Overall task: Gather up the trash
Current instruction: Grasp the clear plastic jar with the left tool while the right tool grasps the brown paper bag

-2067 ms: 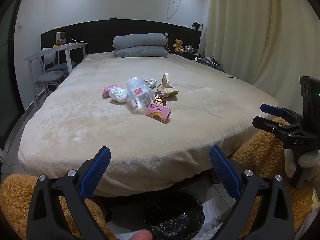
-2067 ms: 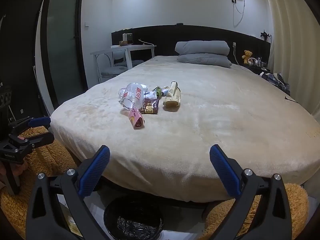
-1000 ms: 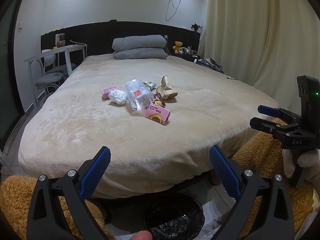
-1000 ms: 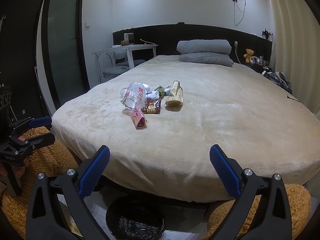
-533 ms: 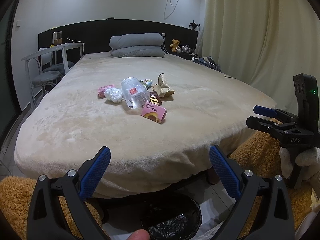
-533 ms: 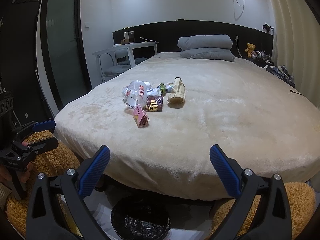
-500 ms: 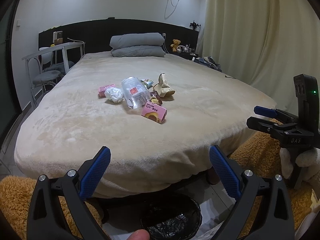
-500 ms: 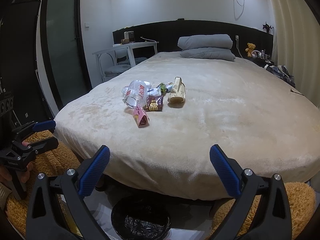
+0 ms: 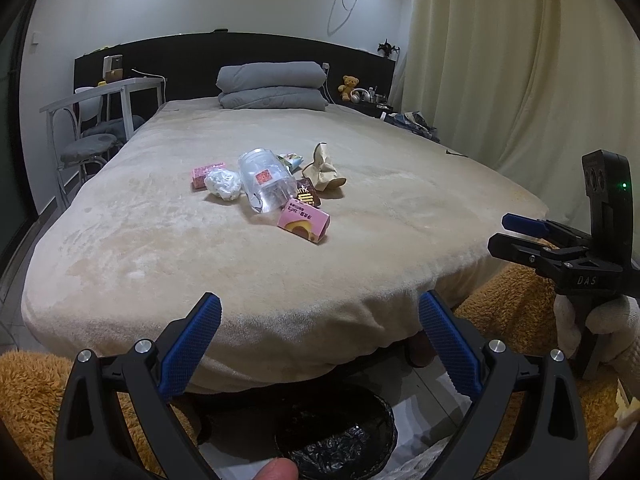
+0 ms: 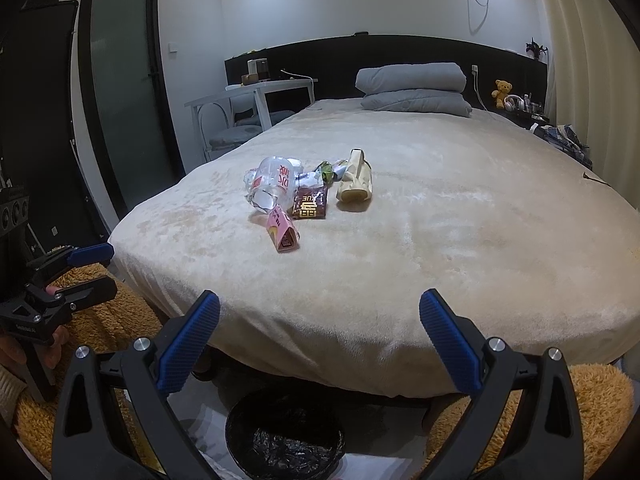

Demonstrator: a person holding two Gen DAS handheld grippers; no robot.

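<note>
A heap of trash lies mid-bed: a clear plastic cup [image 9: 264,186], a white crumpled tissue [image 9: 223,185], a pink carton [image 9: 304,225], a brown wrapper [image 9: 307,199], a beige crumpled bag [image 9: 322,168] and a second pink packet [image 9: 206,172]. In the right wrist view I see the cup [image 10: 272,186], pink carton [image 10: 282,234], brown wrapper [image 10: 310,207] and beige bag [image 10: 355,184]. My left gripper [image 9: 320,344] is open and empty before the bed's foot. My right gripper [image 10: 320,340] is open and empty too. A black-lined bin [image 9: 336,436] stands on the floor below, also in the right wrist view [image 10: 286,436].
The beige bed [image 9: 160,248] carries grey pillows [image 9: 272,84] at the headboard. A white desk and chair [image 9: 92,120] stand left of it, curtains [image 9: 520,60] right. Orange shaggy rugs [image 10: 600,400] flank the bin. A dark door [image 10: 120,92] is at left.
Both grippers have drifted slightly closer to the bed and a little higher. Both stay open and empty. The trash has not moved.
</note>
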